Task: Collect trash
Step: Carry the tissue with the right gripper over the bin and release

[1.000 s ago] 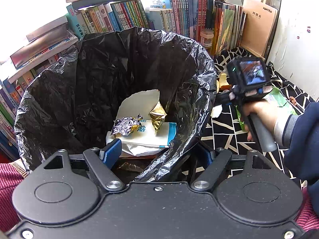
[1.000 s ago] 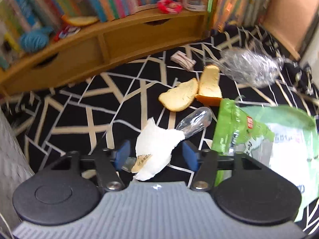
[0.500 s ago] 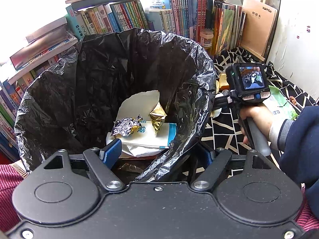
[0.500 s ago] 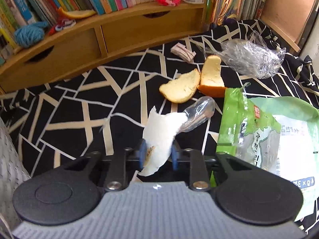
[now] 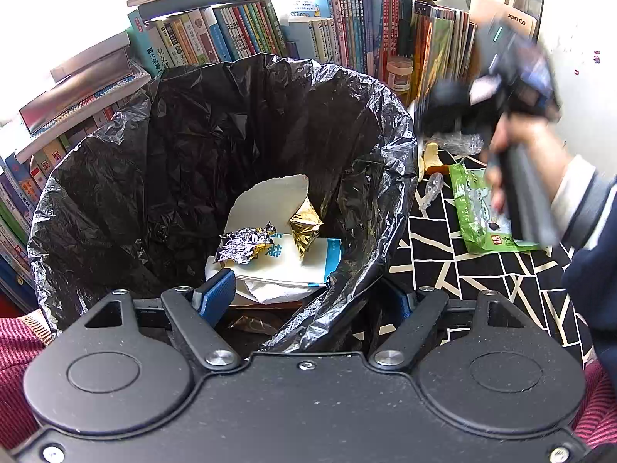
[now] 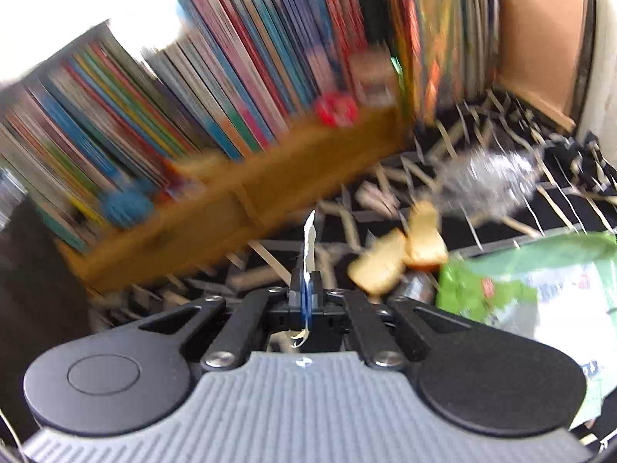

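A bin lined with a black bag (image 5: 385, 177) fills the left wrist view; crumpled silver foil (image 5: 246, 245), a gold wrapper (image 5: 304, 231) and white paper (image 5: 270, 200) lie at its bottom. My left gripper (image 5: 308, 301) stands open astride the bin's near rim, one blue pad (image 5: 214, 295) inside. My right gripper (image 6: 305, 285) is shut on a torn white paper scrap (image 6: 309, 243), seen edge-on and lifted off the cloth. In the left wrist view it is a blur (image 5: 443, 108) held in a hand just right of the bin rim.
On the black cloth with cream lines (image 5: 443, 254) lie two bread slices (image 6: 401, 258), a clear plastic bag (image 6: 486, 181), a green packet (image 6: 540, 281) and a small clear wrapper (image 5: 430, 191). A wooden shelf of books (image 6: 239, 208) stands behind. A white wall is at the right.
The right gripper closed on the white paper scrap and rose with it off the cloth, rolling as it went. The left gripper and the bin stayed still.
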